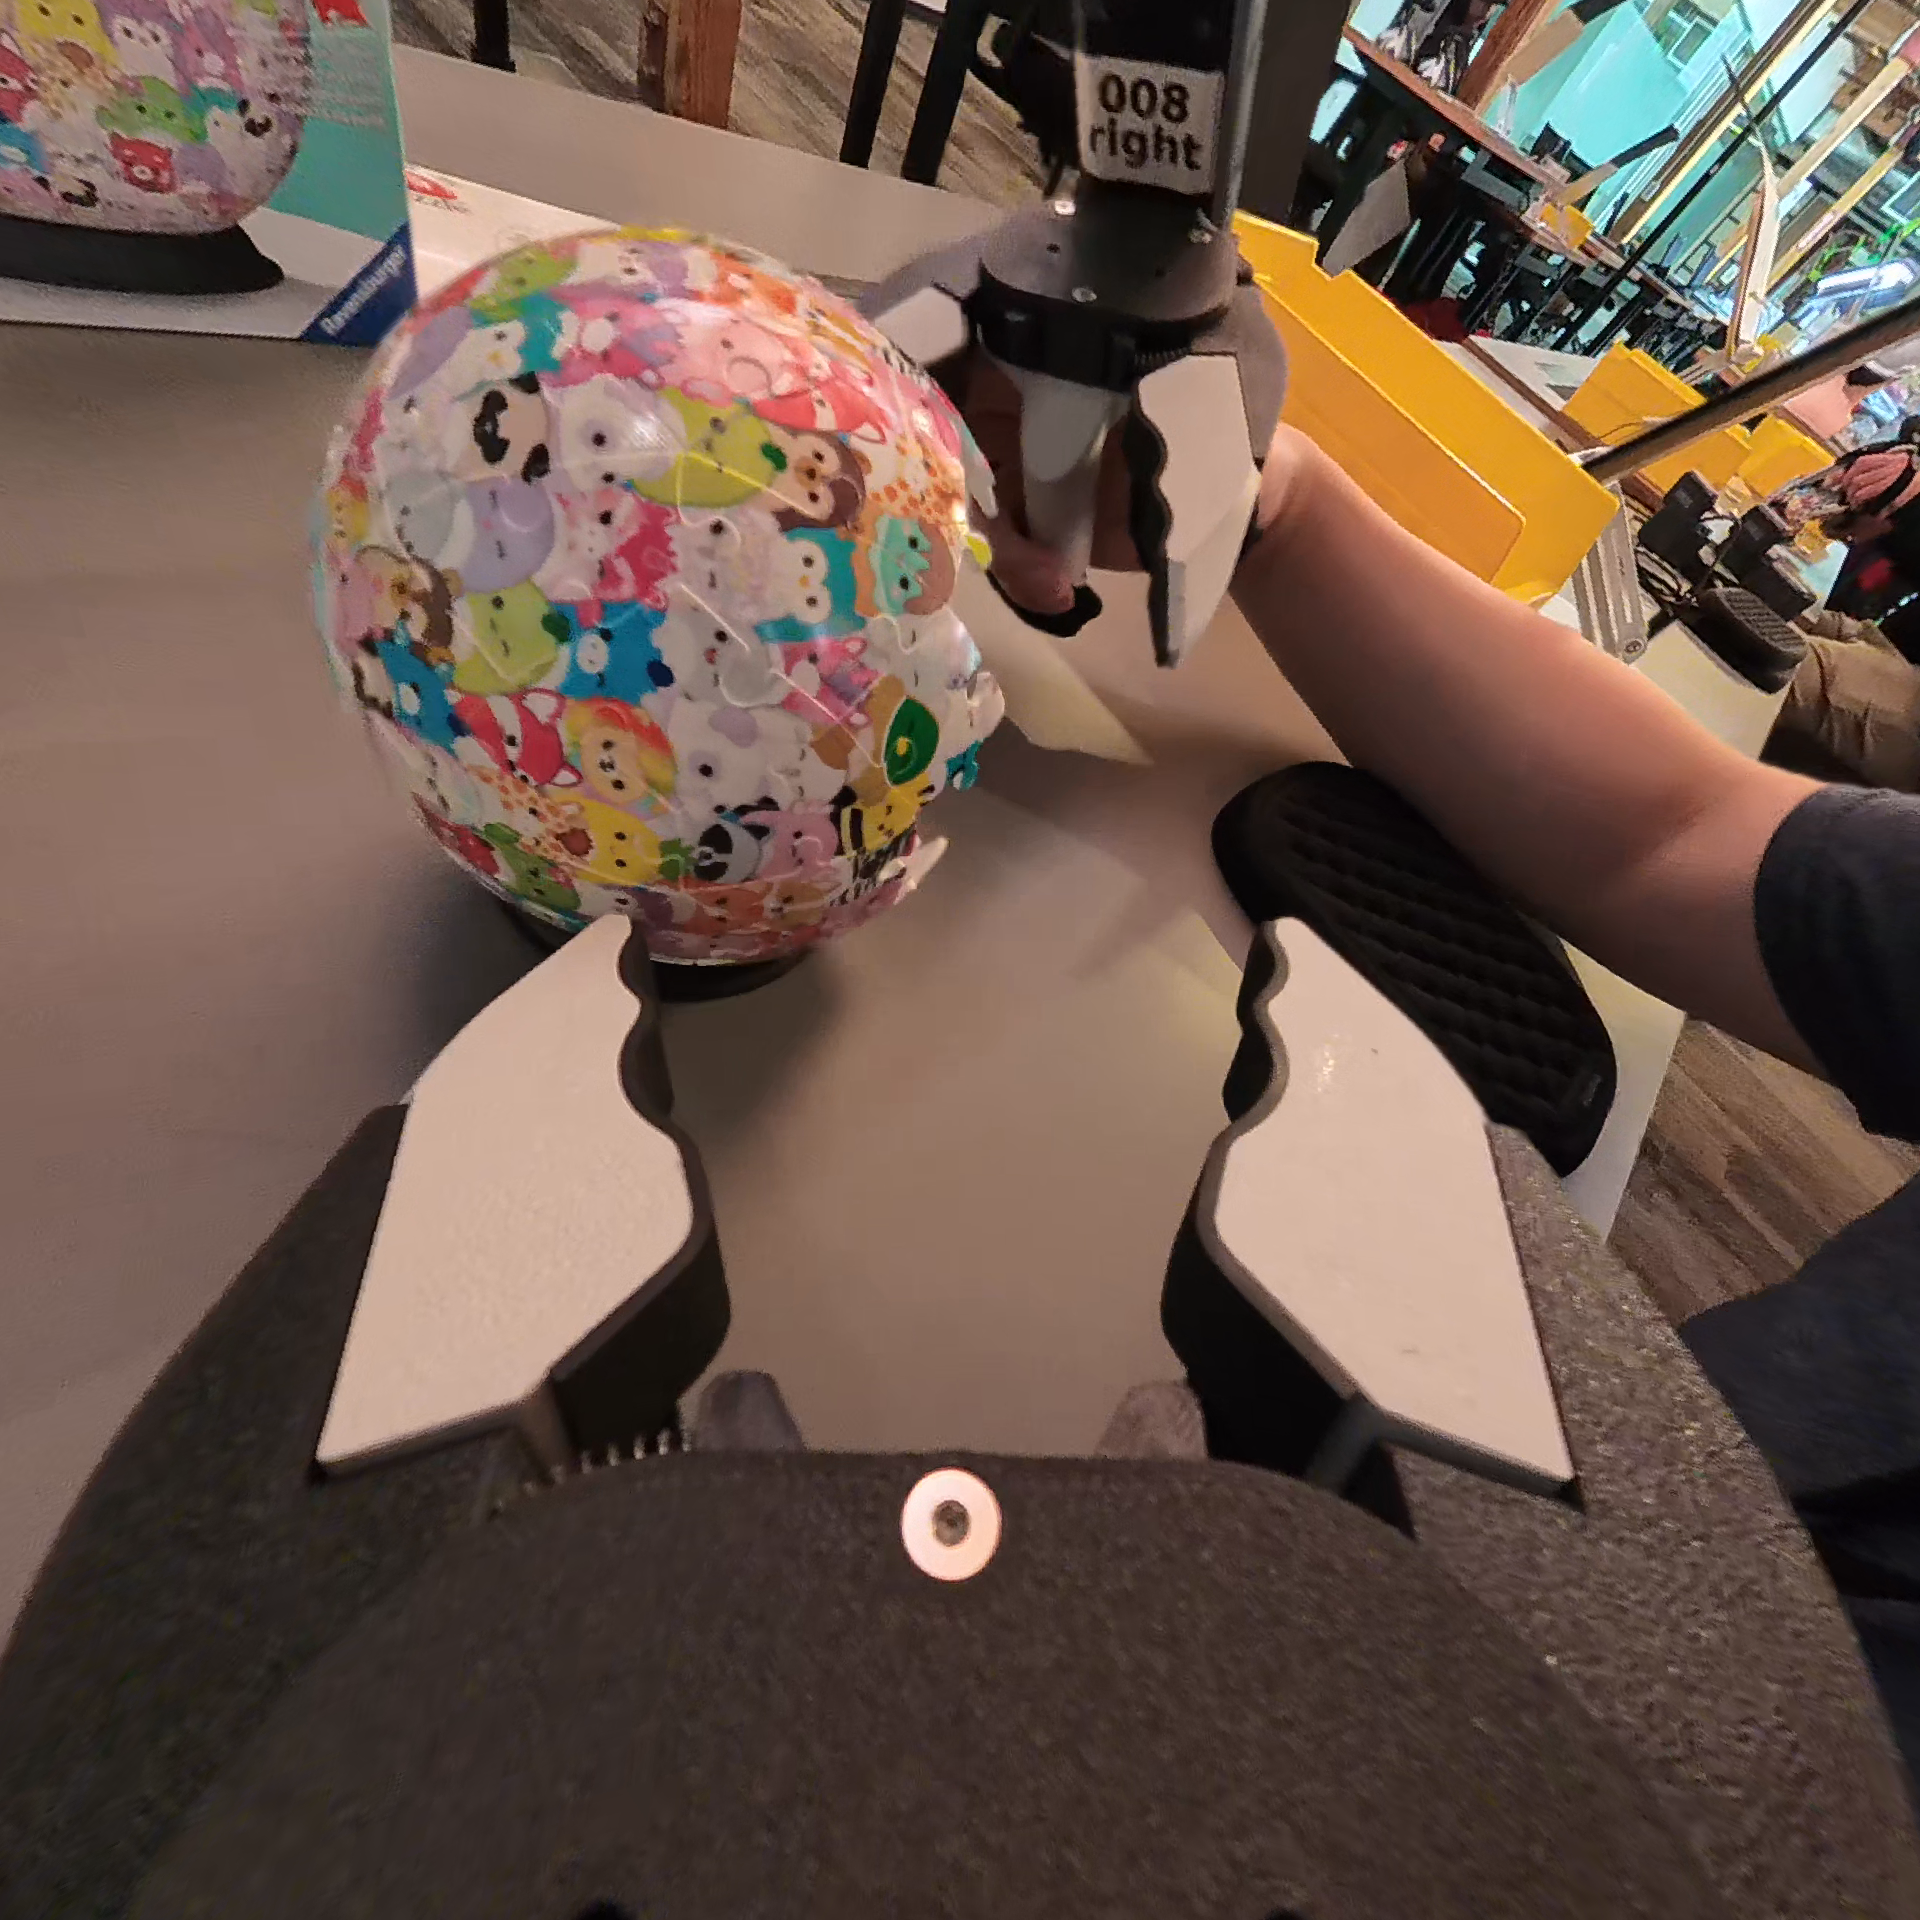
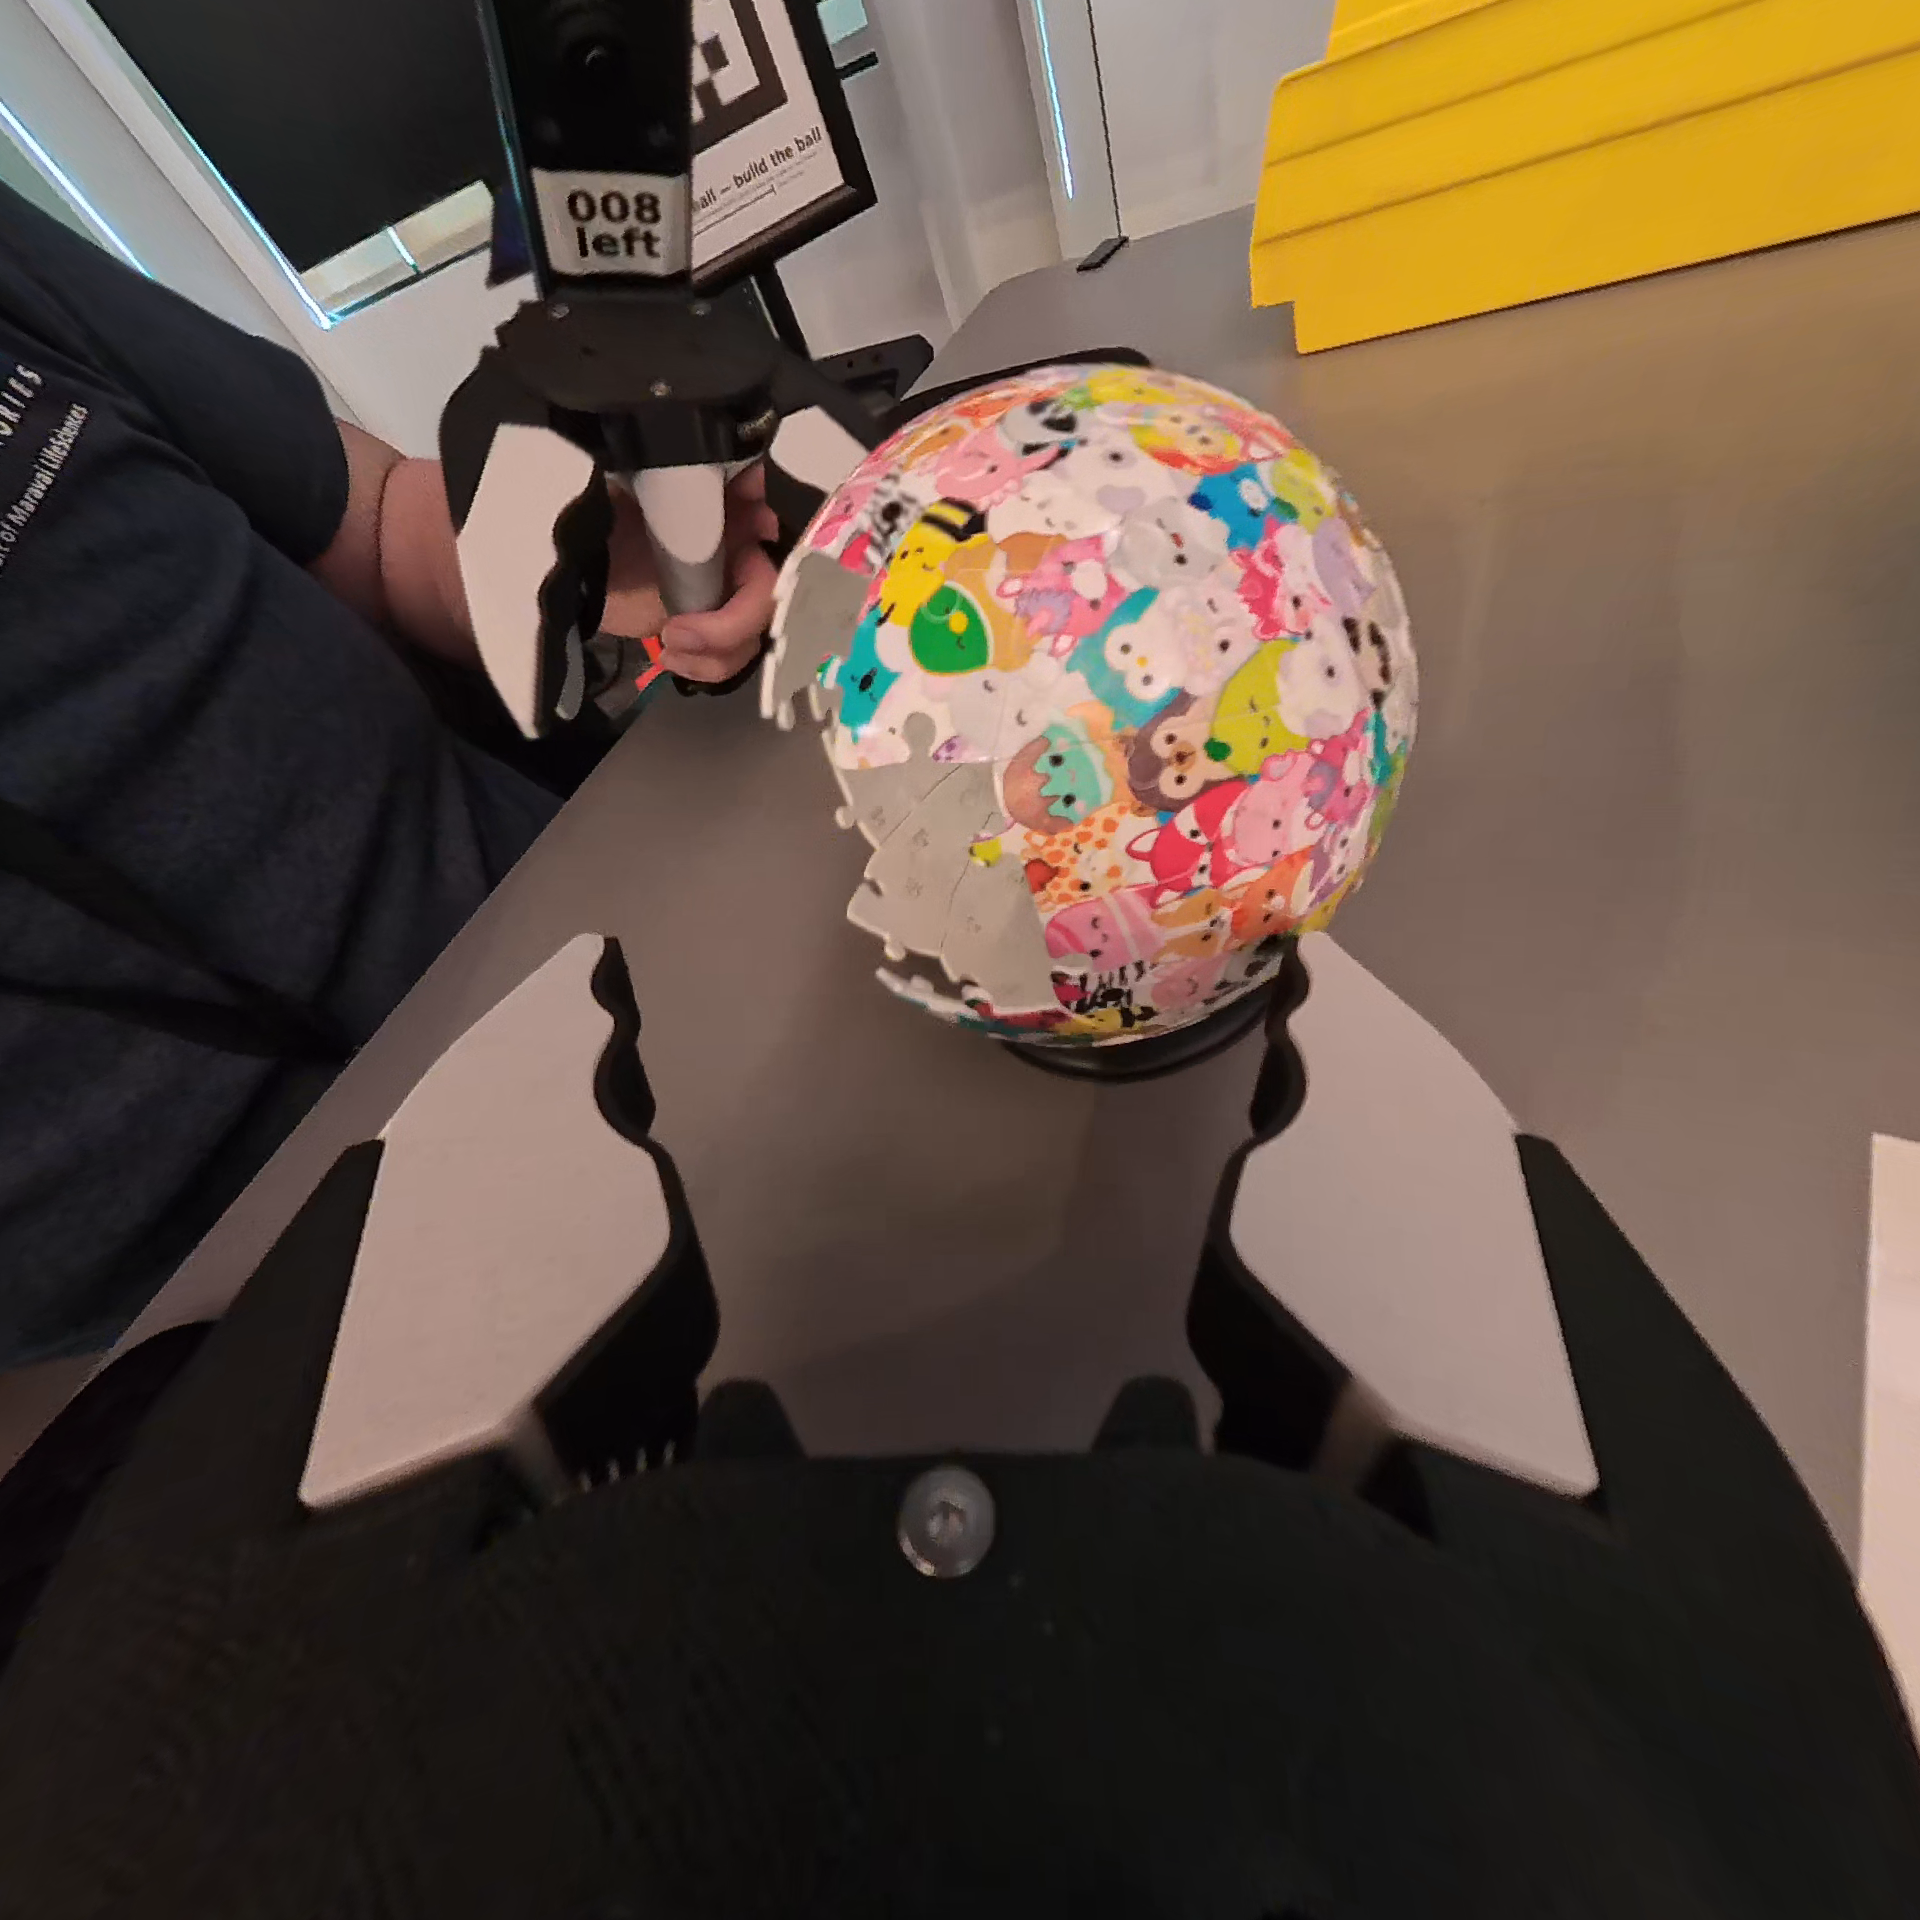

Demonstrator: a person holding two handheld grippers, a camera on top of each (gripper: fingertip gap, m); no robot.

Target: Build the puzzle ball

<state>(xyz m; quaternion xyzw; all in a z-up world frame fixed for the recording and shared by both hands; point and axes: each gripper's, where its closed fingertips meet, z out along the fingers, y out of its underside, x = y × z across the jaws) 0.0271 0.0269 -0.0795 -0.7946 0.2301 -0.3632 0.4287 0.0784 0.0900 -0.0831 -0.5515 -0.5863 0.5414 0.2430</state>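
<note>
The colourful puzzle ball (image 1: 655,592) stands on a black ring stand (image 1: 717,977) on the grey table. In the right wrist view the ball (image 2: 1143,686) shows an open gap on its left side with grey inner faces of pieces (image 2: 935,883). My left gripper (image 1: 940,940) is open and empty, just in front of the ball's base. My right gripper (image 2: 951,956) is open and empty, its right fingertip close to the stand (image 2: 1132,1049). Each gripper also shows in the other's view, beyond the ball: the right gripper (image 1: 1070,488), the left gripper (image 2: 665,582).
The puzzle box (image 1: 197,156) lies at the back left of the table. Yellow bins (image 2: 1579,156) stand at the far side. A black textured pad (image 1: 1423,956) lies at the table's right edge under the person's forearm (image 1: 1507,727). A white sheet (image 2: 1896,1403) lies at the right.
</note>
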